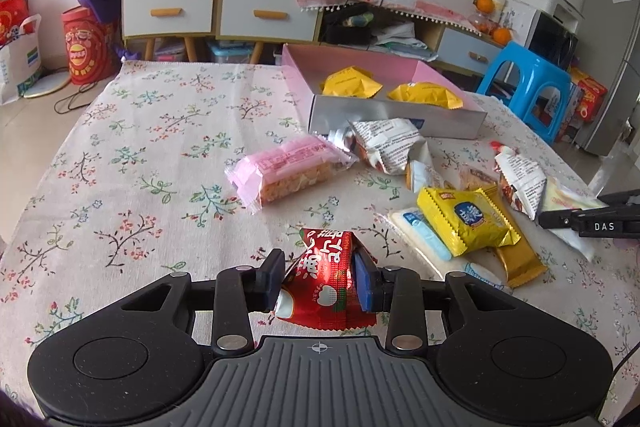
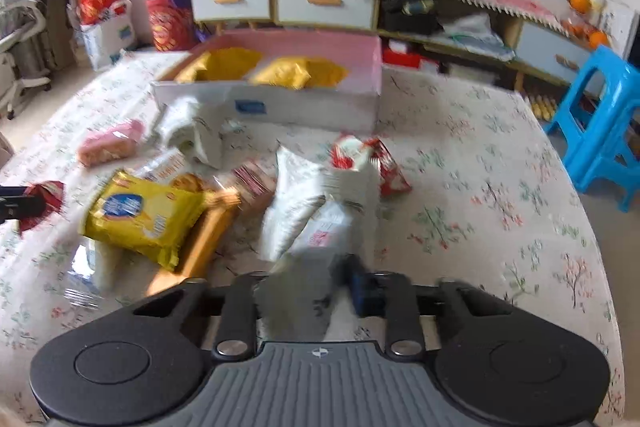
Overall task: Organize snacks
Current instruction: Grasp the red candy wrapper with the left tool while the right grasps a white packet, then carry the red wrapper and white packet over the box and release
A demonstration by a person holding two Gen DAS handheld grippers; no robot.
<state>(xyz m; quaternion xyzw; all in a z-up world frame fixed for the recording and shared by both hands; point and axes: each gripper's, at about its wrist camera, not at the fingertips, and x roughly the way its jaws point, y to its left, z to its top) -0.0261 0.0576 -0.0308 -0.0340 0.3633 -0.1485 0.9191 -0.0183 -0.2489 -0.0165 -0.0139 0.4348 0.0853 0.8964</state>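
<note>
Left gripper [image 1: 320, 281] is clamped on a red snack packet [image 1: 326, 291], pads pressing both sides, packet crumpled and tilted just above the floral worktop [image 1: 140, 155]; right gripper [image 2: 310, 291] has its jaws drawn nearly together on a white packet [image 2: 316, 239], though that view is blurred, so I can't confirm how firm the bite is; I see the loose pile just beyond: yellow biscuit pack [image 1: 466, 221] lying on a gold bar [image 1: 516, 259] and a pale white-blue sachet [image 1: 420, 233], all touching; further on, a pink-wrapped cake bar [image 1: 286, 171] lies alone left of centre; white printed pouches [image 1: 386, 143] are bunched against the near wall of the box; another white pouch with red trim [image 1: 520, 183] sits to the right; the pink-lined box [image 1: 400, 117] sits at the far side of the worktop, two yellow packets [image 1: 350, 83] side by side inside; blue stool [image 1: 532, 87] on the floor beyond the worktop's right edge; shelf unit with drawers [image 1: 172, 7] against the back wall.
</note>
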